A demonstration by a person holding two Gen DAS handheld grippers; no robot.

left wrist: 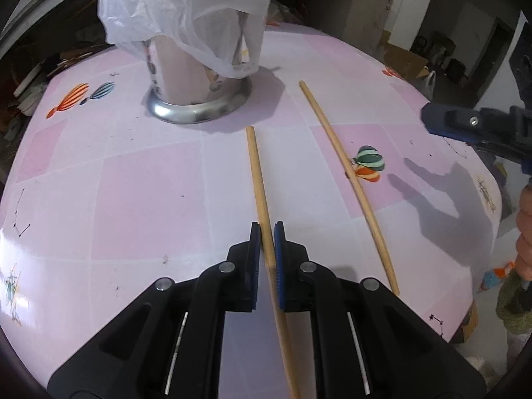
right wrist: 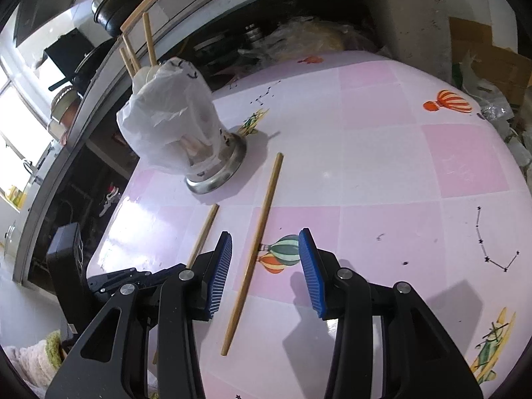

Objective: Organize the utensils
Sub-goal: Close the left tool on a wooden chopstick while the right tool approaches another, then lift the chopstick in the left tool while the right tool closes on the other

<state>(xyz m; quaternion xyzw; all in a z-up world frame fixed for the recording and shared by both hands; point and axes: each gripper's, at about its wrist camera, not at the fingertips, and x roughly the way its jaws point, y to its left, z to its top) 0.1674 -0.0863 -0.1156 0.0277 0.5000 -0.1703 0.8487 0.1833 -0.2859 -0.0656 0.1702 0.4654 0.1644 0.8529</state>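
On the pink checked worktop [left wrist: 149,199], I am clamping my left fingers [left wrist: 267,232] on one long wooden chopstick [left wrist: 257,179] while my right fingers [right wrist: 265,242], apart, are straddling the second wooden chopstick [right wrist: 257,239], both likely bound next for the bag-draped steel holder [left wrist: 199,99].

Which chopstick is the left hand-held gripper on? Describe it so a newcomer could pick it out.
Start at the steel holder draped in a white plastic bag on the pink checked tablecloth. Two loose wooden chopsticks lie in front of it. The wooden chopstick nearer the holder is the one: the left hand-held gripper is shut on it, while the other wooden chopstick passes the printed balloon, ungripped.
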